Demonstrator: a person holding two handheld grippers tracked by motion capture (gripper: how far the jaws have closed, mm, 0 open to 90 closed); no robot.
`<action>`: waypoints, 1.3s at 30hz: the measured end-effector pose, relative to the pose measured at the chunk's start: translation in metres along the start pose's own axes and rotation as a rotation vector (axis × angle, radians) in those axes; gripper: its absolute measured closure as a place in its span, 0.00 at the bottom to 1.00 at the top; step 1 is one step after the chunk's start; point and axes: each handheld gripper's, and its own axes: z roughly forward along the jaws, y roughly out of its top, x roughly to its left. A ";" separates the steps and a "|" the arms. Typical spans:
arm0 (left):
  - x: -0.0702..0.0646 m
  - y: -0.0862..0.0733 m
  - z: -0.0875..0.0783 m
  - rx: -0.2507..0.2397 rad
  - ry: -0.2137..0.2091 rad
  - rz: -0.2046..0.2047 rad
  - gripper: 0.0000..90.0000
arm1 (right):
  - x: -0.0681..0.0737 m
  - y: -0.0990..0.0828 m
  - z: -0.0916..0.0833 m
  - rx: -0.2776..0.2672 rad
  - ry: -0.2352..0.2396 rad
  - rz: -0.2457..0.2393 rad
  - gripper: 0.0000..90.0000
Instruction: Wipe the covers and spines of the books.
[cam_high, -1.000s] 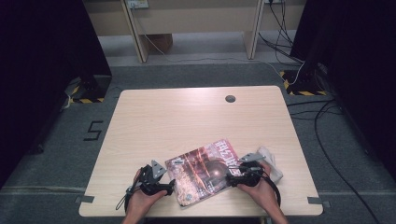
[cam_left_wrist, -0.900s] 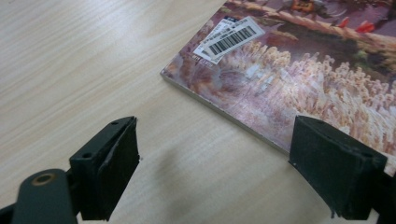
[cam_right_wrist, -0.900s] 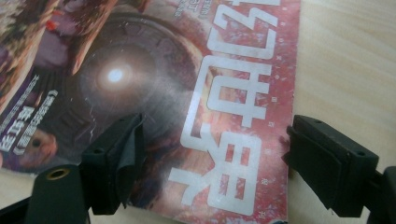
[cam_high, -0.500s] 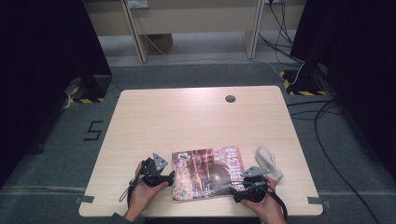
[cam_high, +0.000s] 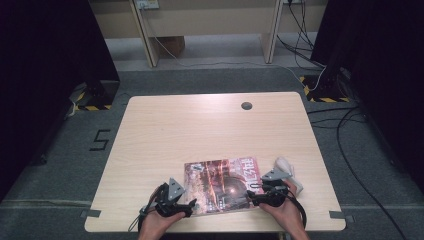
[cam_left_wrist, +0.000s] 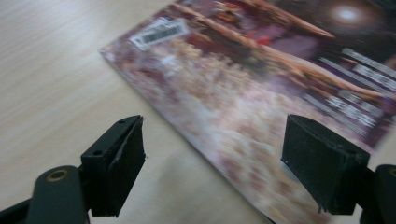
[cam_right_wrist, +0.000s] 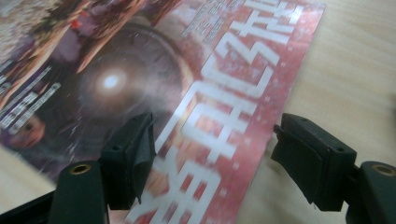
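A glossy magazine with a red and purple cover lies flat near the table's front edge. My left gripper is at its near left corner, and the left gripper view has the magazine's edge running under the gap of that gripper. Its jaws have just been closing a little but stand wide, pads off the paper. My right gripper sits at the magazine's right side; in its own view the cover lies beneath the right gripper, whose jaws have also just been closing and press on nothing.
A white crumpled object lies just right of the magazine, behind my right hand. The wooden table has a round cable hole at its far side. Cables and desk legs are on the floor beyond.
The magazine has turned from tilted to nearly square with the table's front edge. My left hand has drawn back toward the near edge, to the magazine's corner.
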 end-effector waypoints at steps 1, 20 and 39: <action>-0.002 -0.002 0.000 0.003 -0.001 0.004 0.23 | -0.001 0.001 0.003 0.006 -0.001 0.006 0.32; 0.018 -0.005 0.005 0.038 0.084 0.006 0.16 | 0.023 -0.014 -0.008 0.033 0.019 -0.022 0.28; 0.037 -0.002 0.010 -0.005 0.118 -0.081 0.26 | -0.005 0.038 0.011 -0.060 0.020 -0.080 0.41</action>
